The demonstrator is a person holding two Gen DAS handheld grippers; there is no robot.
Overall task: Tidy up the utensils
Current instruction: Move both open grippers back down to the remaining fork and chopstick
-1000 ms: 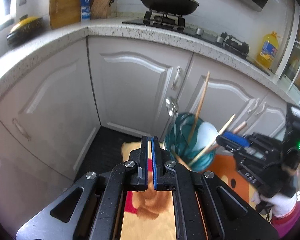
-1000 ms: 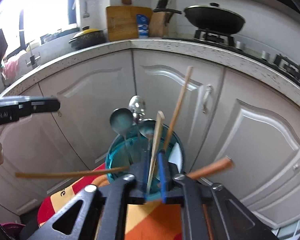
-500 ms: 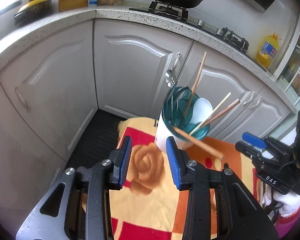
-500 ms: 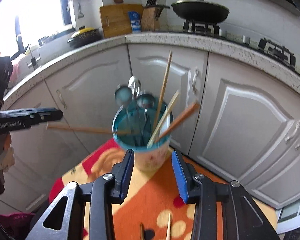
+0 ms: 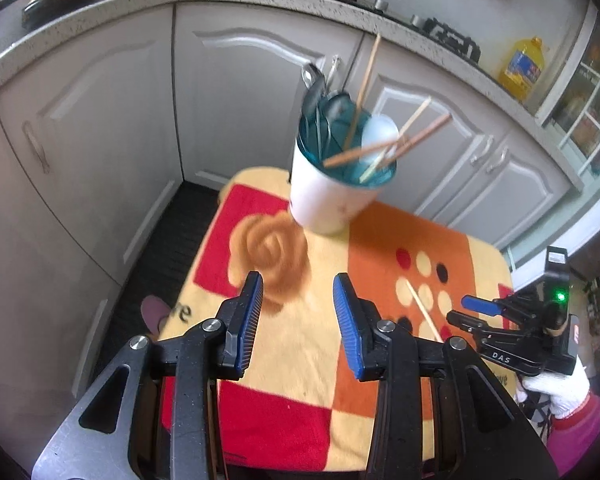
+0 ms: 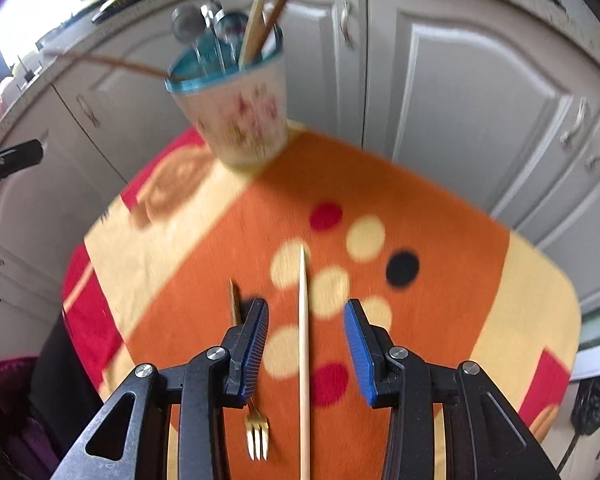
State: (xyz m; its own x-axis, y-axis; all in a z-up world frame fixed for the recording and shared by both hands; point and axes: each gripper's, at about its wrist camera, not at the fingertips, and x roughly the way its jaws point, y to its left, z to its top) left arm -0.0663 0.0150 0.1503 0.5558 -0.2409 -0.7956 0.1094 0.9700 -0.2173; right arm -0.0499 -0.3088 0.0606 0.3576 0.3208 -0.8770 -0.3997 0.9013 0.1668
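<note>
A white floral cup with a teal inside (image 5: 332, 196) (image 6: 244, 120) stands at the far side of the small table and holds several spoons and chopsticks. A pale chopstick (image 6: 304, 344) (image 5: 422, 310) lies loose on the cloth, and a gold fork (image 6: 254, 428) lies left of it. My left gripper (image 5: 298, 316) is open and empty above the cloth, short of the cup. My right gripper (image 6: 306, 340) is open above the cloth, its fingers either side of the loose chopstick, not touching it. It also shows in the left wrist view (image 5: 476, 308).
The table carries an orange, red and yellow patterned cloth (image 5: 380, 236) (image 6: 440, 220). Grey-white kitchen cabinets (image 5: 244, 92) and a speckled counter (image 5: 100, 12) run behind and to the left. A yellow oil bottle (image 5: 524, 66) stands on the counter.
Both grippers let go of chopsticks over the cup, opened and drew back. The right one has dropped low over the cloth, and the loose chopstick and fork came into its view.
</note>
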